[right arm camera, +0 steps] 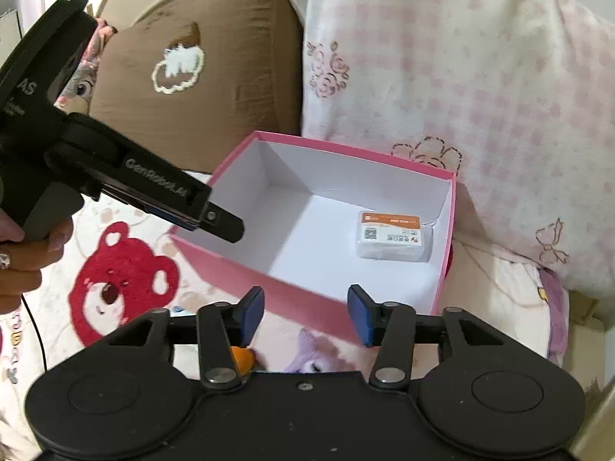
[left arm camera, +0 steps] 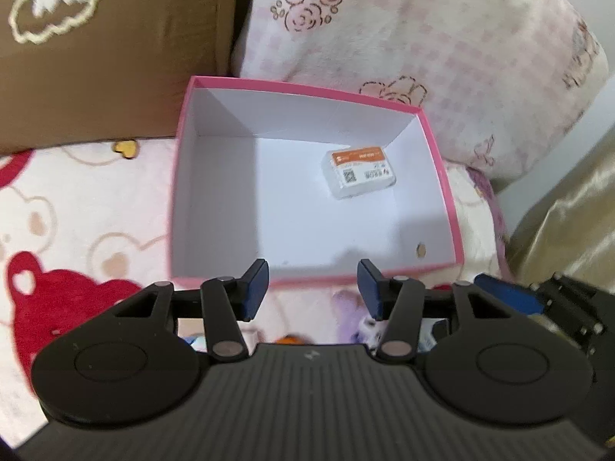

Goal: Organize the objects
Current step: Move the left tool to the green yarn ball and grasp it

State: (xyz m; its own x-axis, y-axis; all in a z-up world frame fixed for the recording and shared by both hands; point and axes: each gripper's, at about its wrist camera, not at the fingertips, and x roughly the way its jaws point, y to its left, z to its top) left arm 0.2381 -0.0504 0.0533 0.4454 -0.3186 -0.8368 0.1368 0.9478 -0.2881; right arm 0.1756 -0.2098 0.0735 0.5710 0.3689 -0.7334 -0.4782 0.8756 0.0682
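A pink box point(left arm camera: 442, 176) with a white inside stands open on the bed; it also shows in the right wrist view point(right arm camera: 215, 253). A small white packet with an orange label point(left arm camera: 359, 173) lies in its far right part, also in the right wrist view point(right arm camera: 392, 236). My left gripper point(left arm camera: 313, 288) is open and empty, just before the box's near rim. In the right wrist view the left gripper point(right arm camera: 226, 226) reaches over the box's left rim. My right gripper point(right arm camera: 305, 313) is open and empty, before the box's near corner.
A brown cushion point(left arm camera: 96, 57) and a pink checked pillow point(left arm camera: 442, 38) stand behind the box. The bed cover has red bears point(right arm camera: 123, 280). Something orange point(right arm camera: 240, 357) lies under my right gripper. The right gripper's body point(left arm camera: 557, 307) is close on the right.
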